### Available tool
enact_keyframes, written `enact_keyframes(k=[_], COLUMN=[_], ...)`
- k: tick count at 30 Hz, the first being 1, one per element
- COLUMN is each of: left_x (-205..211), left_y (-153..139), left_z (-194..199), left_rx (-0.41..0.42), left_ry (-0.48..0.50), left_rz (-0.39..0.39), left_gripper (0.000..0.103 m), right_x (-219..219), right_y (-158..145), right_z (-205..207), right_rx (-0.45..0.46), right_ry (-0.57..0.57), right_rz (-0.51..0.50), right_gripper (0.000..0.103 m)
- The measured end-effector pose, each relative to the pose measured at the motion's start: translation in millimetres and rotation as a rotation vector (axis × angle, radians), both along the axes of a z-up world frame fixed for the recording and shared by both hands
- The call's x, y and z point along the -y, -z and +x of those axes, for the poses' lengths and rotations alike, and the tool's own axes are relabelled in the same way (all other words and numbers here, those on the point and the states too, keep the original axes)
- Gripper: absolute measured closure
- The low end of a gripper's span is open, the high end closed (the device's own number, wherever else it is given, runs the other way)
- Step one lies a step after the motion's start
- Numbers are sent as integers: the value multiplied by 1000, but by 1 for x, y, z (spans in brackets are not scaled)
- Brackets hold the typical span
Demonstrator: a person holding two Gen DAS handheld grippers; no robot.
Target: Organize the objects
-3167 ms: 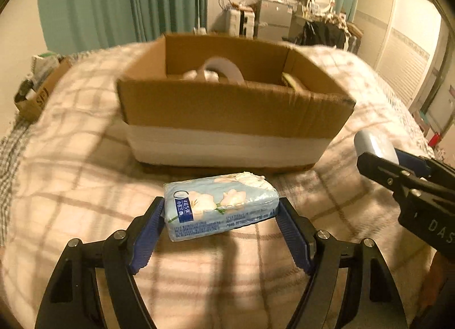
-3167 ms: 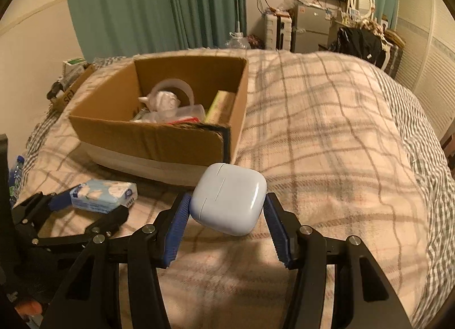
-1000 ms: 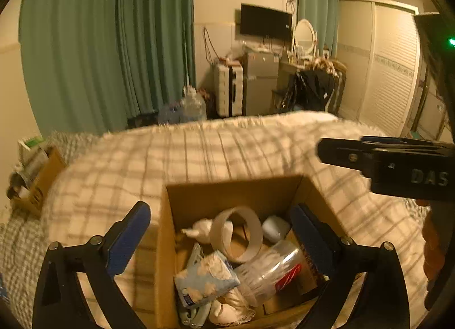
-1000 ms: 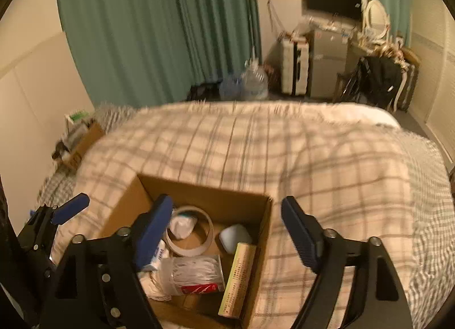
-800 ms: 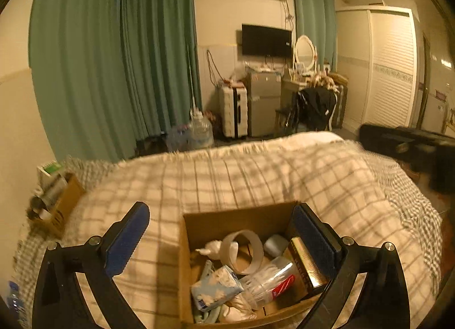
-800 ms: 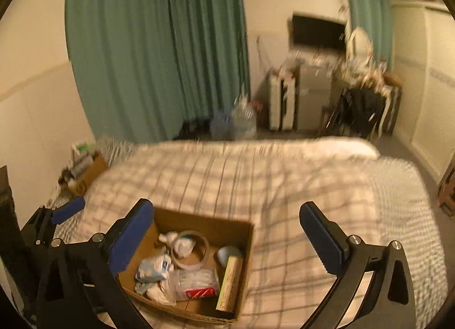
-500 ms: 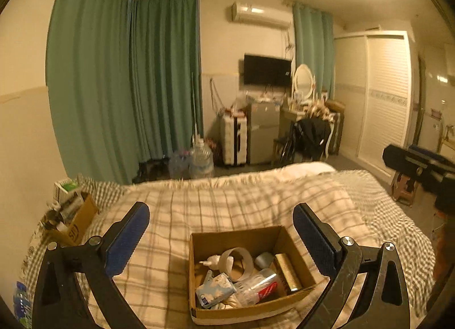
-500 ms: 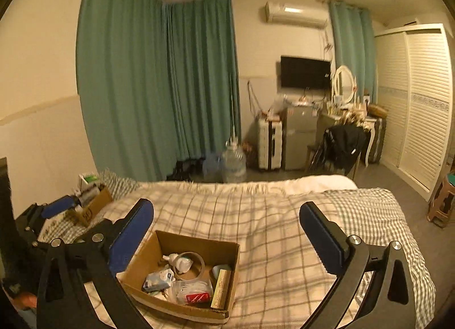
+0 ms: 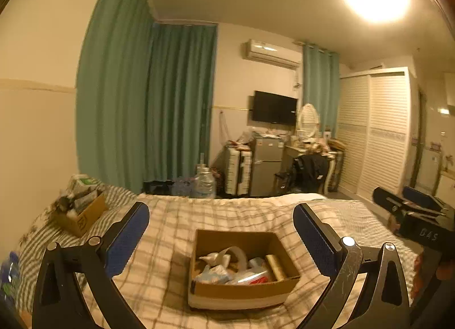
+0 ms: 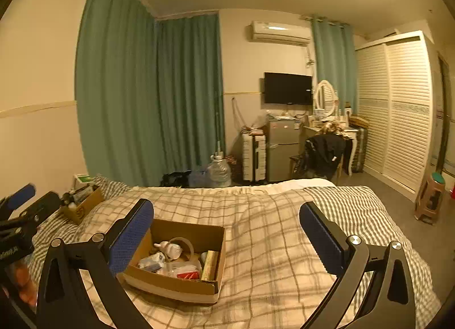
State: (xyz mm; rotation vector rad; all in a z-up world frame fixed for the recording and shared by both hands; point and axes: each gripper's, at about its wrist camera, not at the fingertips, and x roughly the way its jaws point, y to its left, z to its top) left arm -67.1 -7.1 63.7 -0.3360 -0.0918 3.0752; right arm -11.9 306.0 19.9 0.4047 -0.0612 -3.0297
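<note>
We've got the left gripper [image 9: 219, 232] wide open w/ nothing in it. The cardboard box [image 9: 241, 290] sits mid-bed holding the tissue pack [image 9: 212, 274] etc. The right gripper [image 10: 227, 236], jaws just opened fully, is empty too; task looks about done, since no loose items show on the quilt [image 10: 284, 243].

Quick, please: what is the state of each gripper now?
Left gripper: open, holding nothing.
Right gripper: open wide, holding nothing.
</note>
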Motion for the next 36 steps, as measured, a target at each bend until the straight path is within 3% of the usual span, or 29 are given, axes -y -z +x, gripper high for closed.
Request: enact_keyframes(k=[7,11,14,16,20,36], left_x=[-1,-4,-10,-14,-20,-13], left_y=[57,85,103,107,110,113], left_z=[-12,-12,-21,-21,-21,-23], left_rx=[48,37,103,107,123,156], left_ry=[-53,-101,-77,-71,-70,-70], left_rz=[-29,-52,-61,-67,-106,-83], left_gripper=[0,0,0,0,0,0], right_x=[10,15,21,20,13,12], right_y=[54,90,116,129,134,128], right_z=[-9,-18,-25,-29,-33,-31], right_rx=[-2,57,99,140,151,149], right_ry=[24,-2,24,15,6,26], right_rz=[43,65,139,130,82,76], right_gripper=[0,0,0,0,0,0])
